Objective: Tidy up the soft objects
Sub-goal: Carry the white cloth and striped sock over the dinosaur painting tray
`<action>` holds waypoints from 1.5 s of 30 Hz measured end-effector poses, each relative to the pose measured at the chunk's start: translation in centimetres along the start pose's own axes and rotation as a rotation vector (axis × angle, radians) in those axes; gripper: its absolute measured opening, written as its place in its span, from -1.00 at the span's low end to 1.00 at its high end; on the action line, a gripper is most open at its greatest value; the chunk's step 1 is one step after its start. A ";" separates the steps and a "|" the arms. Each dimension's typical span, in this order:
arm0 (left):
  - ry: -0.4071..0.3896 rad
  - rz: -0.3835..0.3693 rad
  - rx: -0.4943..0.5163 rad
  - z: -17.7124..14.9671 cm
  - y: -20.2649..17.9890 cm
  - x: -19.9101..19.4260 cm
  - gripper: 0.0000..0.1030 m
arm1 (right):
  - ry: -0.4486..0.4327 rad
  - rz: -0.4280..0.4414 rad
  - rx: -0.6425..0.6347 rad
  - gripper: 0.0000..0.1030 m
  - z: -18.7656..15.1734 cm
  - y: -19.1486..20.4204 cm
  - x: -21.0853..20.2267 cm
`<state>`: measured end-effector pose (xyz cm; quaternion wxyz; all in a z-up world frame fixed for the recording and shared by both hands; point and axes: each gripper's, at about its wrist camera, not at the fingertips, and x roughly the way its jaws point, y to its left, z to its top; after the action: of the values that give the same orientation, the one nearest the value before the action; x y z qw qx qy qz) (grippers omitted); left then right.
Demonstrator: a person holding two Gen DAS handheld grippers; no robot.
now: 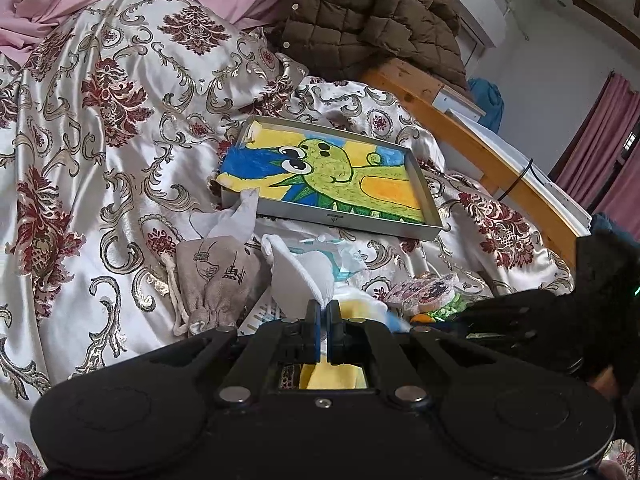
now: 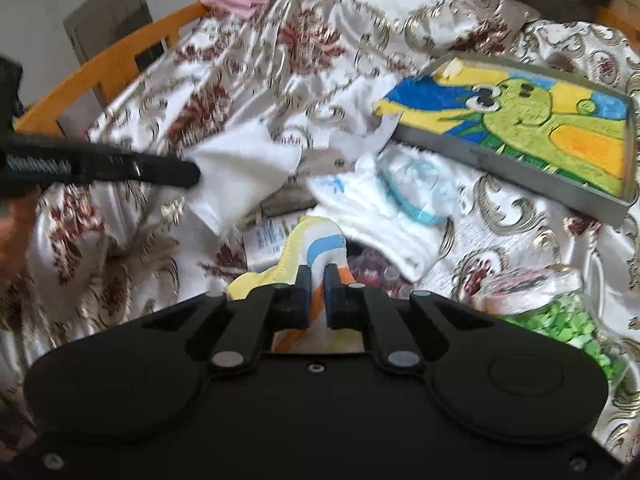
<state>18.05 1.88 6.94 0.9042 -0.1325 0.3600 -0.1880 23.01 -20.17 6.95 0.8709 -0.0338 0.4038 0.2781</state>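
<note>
With our left gripper [image 1: 324, 306] we pinch a white sock [image 1: 304, 270] above the bed [image 1: 100, 140]. Our right gripper [image 2: 316, 276] seems to clamp a striped sock [image 2: 316, 240], though blur hides the contact. The tray [image 1: 340, 216] lies near.

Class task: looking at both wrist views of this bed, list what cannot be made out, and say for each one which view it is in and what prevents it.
1. Left wrist view: the grey drawstring pouch print, too small to read.
2. Right wrist view: the label on the packet, blurred and part-covered by the striped sock.
3. Right wrist view: the green item, blurred.
4. Left wrist view: the yellow item is hidden behind the left hand-held gripper.
</note>
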 end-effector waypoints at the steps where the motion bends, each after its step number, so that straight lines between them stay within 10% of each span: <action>1: -0.002 -0.001 0.002 0.0 -0.1 0.0 -0.98 | -0.015 0.002 0.008 -0.97 0.3 -0.2 -0.7; 16: 0.007 -0.021 0.124 7.4 -3.6 0.9 -0.98 | -0.242 -0.113 0.050 -0.97 7.8 -6.0 -6.7; 30: 0.028 -0.024 0.228 16.6 -6.8 11.8 -0.98 | -0.335 -0.220 0.177 -0.97 18.6 -18.9 1.8; 45: 0.120 -0.027 0.148 15.9 -3.2 28.9 -0.98 | -0.233 -0.328 0.312 -0.97 11.6 -28.4 9.1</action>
<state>47.80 -11.87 1.99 0.8857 -0.0588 0.3967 -0.2338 50.16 -36.67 3.47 0.9397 0.0681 0.3279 0.0697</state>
